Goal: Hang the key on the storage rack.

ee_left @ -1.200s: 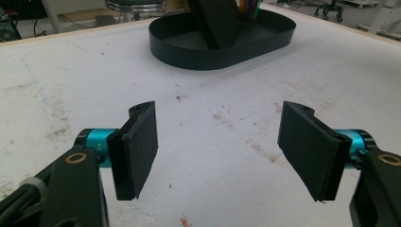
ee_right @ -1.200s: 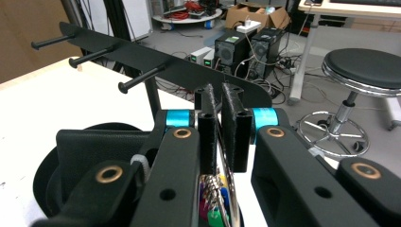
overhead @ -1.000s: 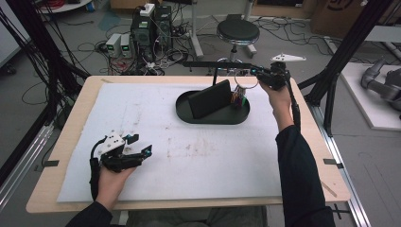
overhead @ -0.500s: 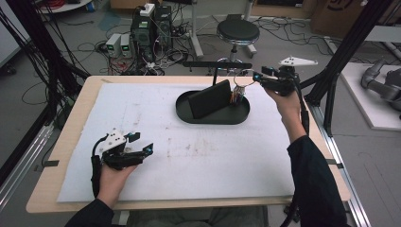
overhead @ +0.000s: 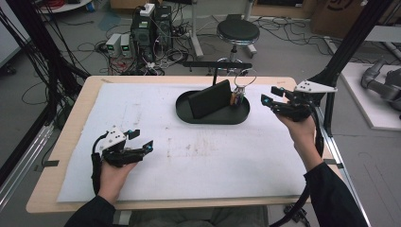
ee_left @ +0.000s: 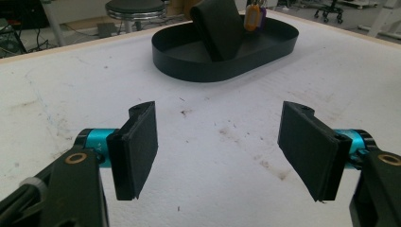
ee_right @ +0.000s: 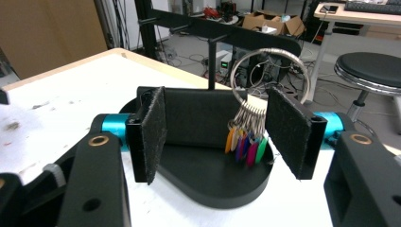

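Note:
A black oval tray (overhead: 213, 119) lies at the table's far middle, with a black flat block (overhead: 209, 99) leaning inside it. At the tray's right end is a metal key ring (overhead: 240, 90) with coloured tags, the ring standing upright. My right gripper (overhead: 270, 94) hovers just right of the tray, apart from it. Its jaws have just been opening and nothing is between the pads. In the right gripper view the open jaws (ee_right: 220, 137) frame the tags (ee_right: 246, 144) farther off. My left gripper (overhead: 142, 140) rests open near the front left, also open in its own view (ee_left: 222, 151).
The table top is a white mat (overhead: 213, 161) with wooden edges. A black T-shaped stand (overhead: 215, 66) rises behind the tray. A stool (overhead: 238, 32), computers and cables stand on the floor beyond. A black frame post (overhead: 347, 45) slants at the right.
My right gripper has drawn back to the right, away from the key ring and tray, and its jaws have gone from shut to open. The left gripper has stayed put.

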`<state>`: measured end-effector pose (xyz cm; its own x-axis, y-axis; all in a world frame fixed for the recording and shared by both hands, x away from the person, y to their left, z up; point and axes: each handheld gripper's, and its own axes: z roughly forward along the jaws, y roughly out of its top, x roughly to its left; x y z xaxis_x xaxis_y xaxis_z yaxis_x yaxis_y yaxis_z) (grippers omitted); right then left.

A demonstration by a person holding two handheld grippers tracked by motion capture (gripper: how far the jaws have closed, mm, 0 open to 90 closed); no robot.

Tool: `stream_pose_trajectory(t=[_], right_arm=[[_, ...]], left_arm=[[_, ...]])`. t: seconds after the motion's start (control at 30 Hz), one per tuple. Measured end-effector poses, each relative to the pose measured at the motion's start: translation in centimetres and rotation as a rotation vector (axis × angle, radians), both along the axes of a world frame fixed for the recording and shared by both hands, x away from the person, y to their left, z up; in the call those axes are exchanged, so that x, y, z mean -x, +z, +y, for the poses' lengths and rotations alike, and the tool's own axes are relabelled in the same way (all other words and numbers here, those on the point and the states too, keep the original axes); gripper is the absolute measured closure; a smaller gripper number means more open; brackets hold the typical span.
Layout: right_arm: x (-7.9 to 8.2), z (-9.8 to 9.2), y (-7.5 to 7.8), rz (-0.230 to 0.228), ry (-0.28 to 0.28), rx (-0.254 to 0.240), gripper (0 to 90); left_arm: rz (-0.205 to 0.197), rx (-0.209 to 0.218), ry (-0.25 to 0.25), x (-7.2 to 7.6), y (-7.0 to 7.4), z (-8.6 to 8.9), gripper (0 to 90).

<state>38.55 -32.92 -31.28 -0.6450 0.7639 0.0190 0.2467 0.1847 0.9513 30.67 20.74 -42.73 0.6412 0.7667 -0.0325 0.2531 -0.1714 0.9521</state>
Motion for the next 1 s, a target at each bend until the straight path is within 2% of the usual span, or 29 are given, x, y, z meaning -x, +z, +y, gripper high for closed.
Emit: stream_pose_trajectory(t=[0.23, 0.47, 0.7, 0.93, 1.0], right_arm=[[2.7, -1.2, -2.0, 0.009, -0.005, -0.042, 36.3], [4.8, -1.8, -4.4, 0.024, -0.012, -0.06, 30.8], [6.0, -2.5, -7.0, 0.036, -0.053, -0.073, 27.1], [6.3, -2.9, -8.7, 0.081, -0.091, -0.043, 24.5], [6.5, -3.2, -9.0, 0.082, -0.099, -0.035, 24.5]], left_arm=[[-0.02, -0.02, 0.006, 0.1, 0.0, 0.2, 29.3], [-0.036, -0.034, 0.009, 0.5, 0.1, 0.6, 29.3], [-0.048, -0.046, 0.025, 0.7, 0.1, 1.0, 29.1], [-0.062, -0.092, 0.021, 0.9, 0.0, 1.0, 29.1], [-0.065, -0.089, 0.022, 0.9, 0.0, 1.1, 29.1]])
